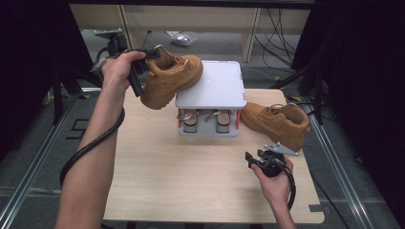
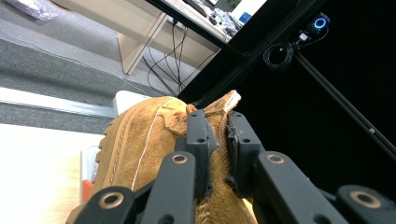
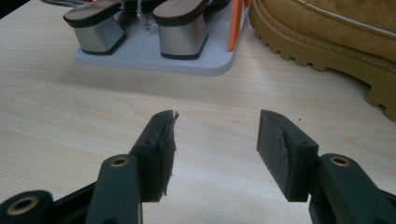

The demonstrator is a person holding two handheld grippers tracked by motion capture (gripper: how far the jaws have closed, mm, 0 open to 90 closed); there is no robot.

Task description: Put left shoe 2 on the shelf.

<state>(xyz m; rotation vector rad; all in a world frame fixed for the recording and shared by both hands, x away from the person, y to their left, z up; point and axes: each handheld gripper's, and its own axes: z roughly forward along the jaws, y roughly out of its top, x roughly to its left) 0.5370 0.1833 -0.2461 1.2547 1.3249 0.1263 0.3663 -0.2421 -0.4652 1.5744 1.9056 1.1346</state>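
A tan suede boot (image 1: 169, 76) hangs in the air over the left end of a grey two-level shoe rack (image 1: 210, 86), toe over the top shelf. My left gripper (image 1: 143, 64) is shut on the boot's collar (image 2: 219, 116), its two jaws pinching the suede rim. The second tan boot (image 1: 277, 121) lies on the table to the right of the rack. My right gripper (image 1: 260, 160) rests low over the table in front of that boot, jaws open with nothing between them (image 3: 215, 135). A pair of heeled sandals (image 1: 205, 119) stands on the rack's lower shelf.
The light wooden table (image 1: 191, 181) has metal rails along both sides. Behind it are a white desk frame and cables on a grey floor (image 1: 277, 43). Black curtains close in both sides. The boot's lugged sole (image 3: 317, 51) lies close to the right gripper.
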